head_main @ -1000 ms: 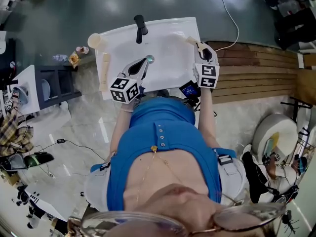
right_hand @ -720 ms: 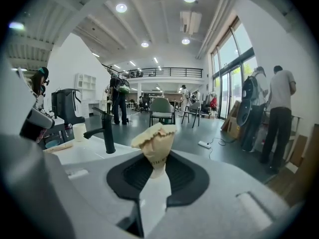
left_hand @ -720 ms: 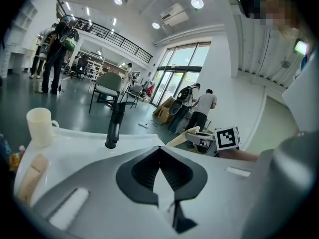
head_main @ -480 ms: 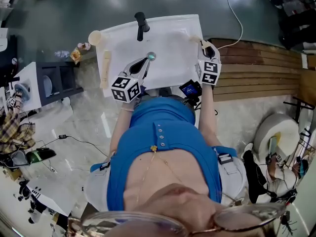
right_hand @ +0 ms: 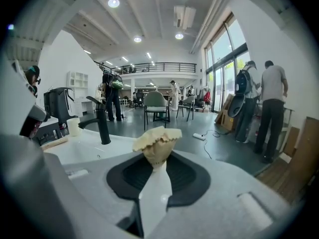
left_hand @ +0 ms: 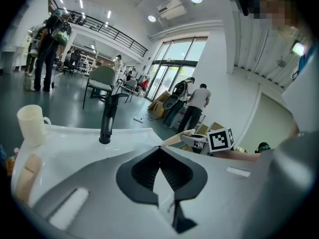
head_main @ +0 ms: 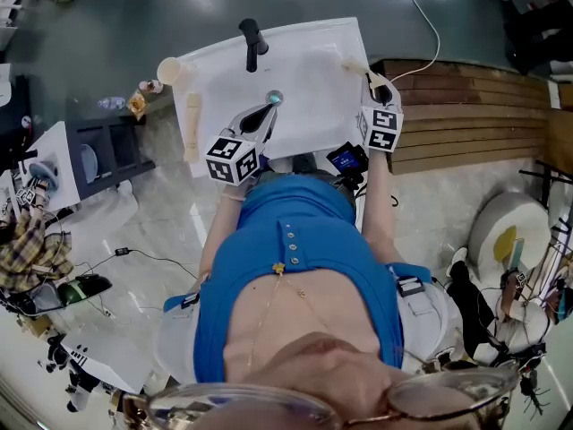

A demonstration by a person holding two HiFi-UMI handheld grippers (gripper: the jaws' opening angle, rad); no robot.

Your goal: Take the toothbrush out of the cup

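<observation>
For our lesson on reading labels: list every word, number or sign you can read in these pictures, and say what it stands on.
No readable words or numbers anywhere.
Left marker cube, right marker cube: black-and-white square patterns only, no letters.
Small blue screen: too small to read.
Toothbrush: no print seen.

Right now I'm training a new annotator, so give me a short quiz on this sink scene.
1. True or false: the cup stands on the sink's corner with no toothbrush in it.
2. The right gripper is: A) open, B) shut on the toothbrush, C) shut and empty.
3. Fill in: the left gripper's jaws are ____.
Key: 1 true; 2 B; 3 shut.
</observation>
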